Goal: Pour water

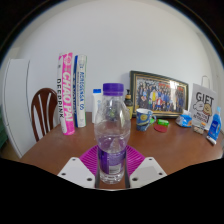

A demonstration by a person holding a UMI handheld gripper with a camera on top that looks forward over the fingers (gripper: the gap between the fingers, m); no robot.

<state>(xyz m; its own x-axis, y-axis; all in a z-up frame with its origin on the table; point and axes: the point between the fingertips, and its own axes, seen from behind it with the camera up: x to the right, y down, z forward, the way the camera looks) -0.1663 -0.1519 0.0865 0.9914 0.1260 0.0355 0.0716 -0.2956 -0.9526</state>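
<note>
Gripper view: water bottle [111, 135], purple-capped, stands upright at frame centre on the worktop [60, 150], between the gripper [111, 170] fingers; whether they press it cannot be told. Books [72, 92] upper left; framed photograph [158, 94] upper right.

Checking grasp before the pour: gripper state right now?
Gripper: fingers sit either side of the water bottle, purple cap on, upright on the table. Whether they press it cannot be told.
</note>
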